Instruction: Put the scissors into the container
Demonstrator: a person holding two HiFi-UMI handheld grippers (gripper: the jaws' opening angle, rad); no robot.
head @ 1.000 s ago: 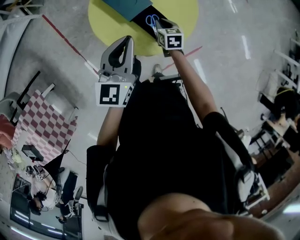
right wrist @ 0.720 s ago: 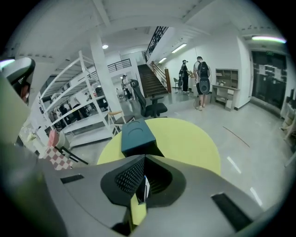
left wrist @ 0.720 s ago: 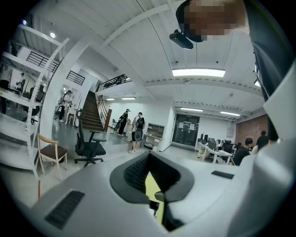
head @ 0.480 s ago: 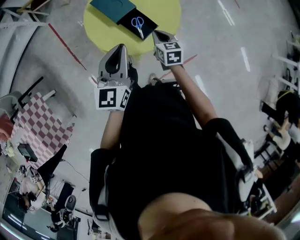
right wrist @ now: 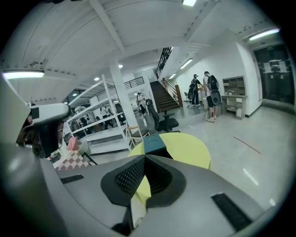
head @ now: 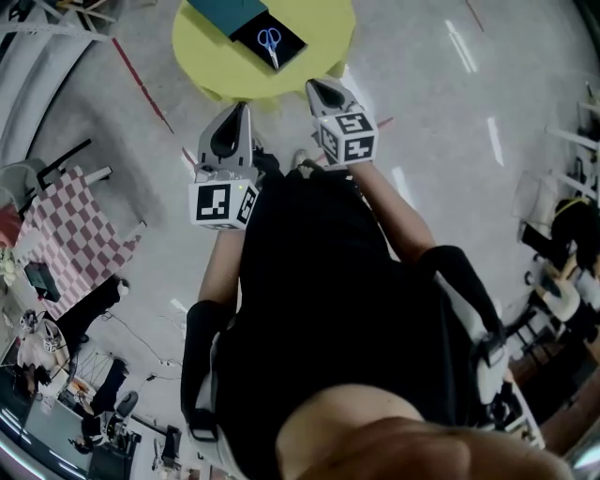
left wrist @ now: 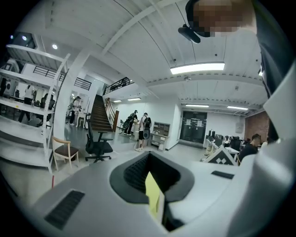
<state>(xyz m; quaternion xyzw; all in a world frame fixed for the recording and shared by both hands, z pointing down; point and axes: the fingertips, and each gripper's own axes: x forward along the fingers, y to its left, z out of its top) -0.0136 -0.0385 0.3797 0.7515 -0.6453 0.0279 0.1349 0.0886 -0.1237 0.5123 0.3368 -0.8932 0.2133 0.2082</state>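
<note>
Holding my left tongs [head: 241, 107] and right tongs [head: 315, 85] pressed together and empty, I see blue-handled scissors [head: 270, 41] lying inside the black container [head: 247, 38] on the far yellow worktop [head: 319, 37].

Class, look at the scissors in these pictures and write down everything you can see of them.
The scissors are small, with two blue loop handles and pale, metal-looking blades that appear closed. They lie flat inside the black container, handles toward the far side, blades pointing back toward the person. The container sits on the round yellow table next to a teal piece. Only the container touches them; the left gripper and right gripper are both apart from them.
</note>
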